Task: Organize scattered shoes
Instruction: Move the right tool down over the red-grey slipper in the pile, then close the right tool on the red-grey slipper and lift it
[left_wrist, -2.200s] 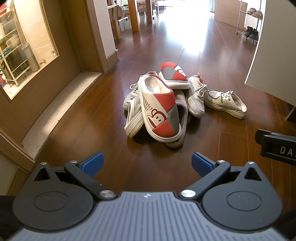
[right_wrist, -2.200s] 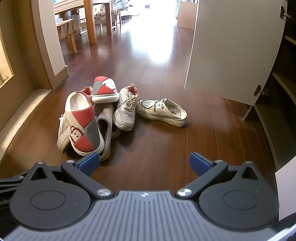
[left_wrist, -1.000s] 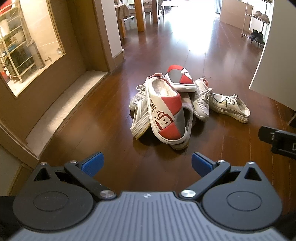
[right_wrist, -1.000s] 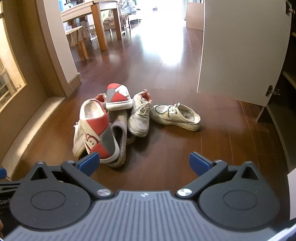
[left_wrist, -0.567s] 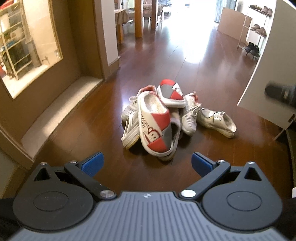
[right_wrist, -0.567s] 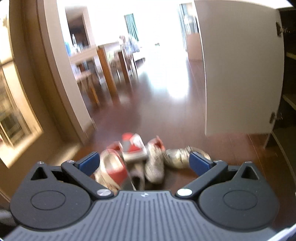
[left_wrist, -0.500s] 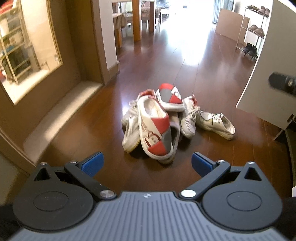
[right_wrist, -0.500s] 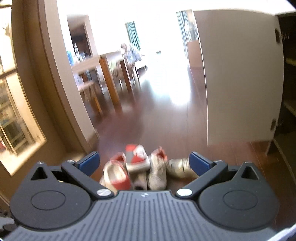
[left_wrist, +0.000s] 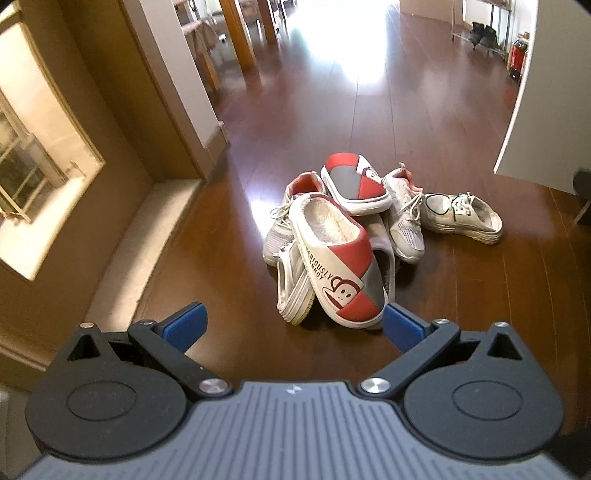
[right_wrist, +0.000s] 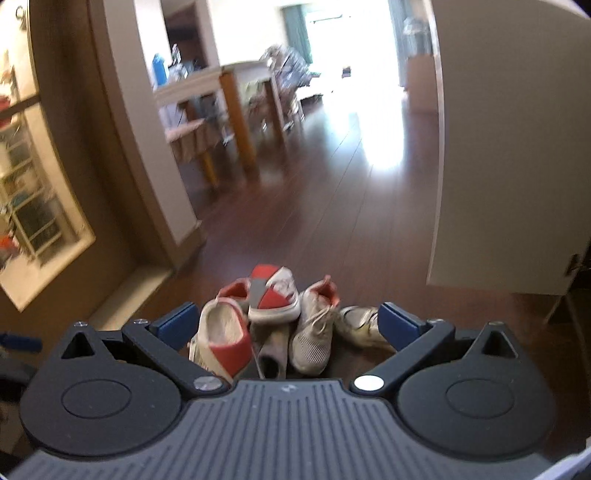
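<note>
Several shoes lie heaped on the dark wood floor. A red, grey and white slipper (left_wrist: 338, 258) with a monkey face lies on top at the front, its mate (left_wrist: 352, 184) behind it. A grey mesh sneaker (left_wrist: 404, 218) and a white sneaker (left_wrist: 461, 214) lie to the right. My left gripper (left_wrist: 293, 323) is open and empty, just short of the front slipper. My right gripper (right_wrist: 284, 319) is open and empty, held above the pile; the slipper (right_wrist: 223, 339) and mesh sneaker (right_wrist: 314, 332) show between its fingers.
A white cabinet door (right_wrist: 509, 147) stands open on the right, also in the left wrist view (left_wrist: 554, 92). A wall with a low ledge (left_wrist: 122, 236) runs along the left. Table legs (right_wrist: 236, 122) and a shoe rack (left_wrist: 480, 26) stand further back.
My left gripper has moved closer to the pile, so the front slipper now lies just beyond its fingers. My right gripper has tilted upward, and the shoes have dropped low in its view.
</note>
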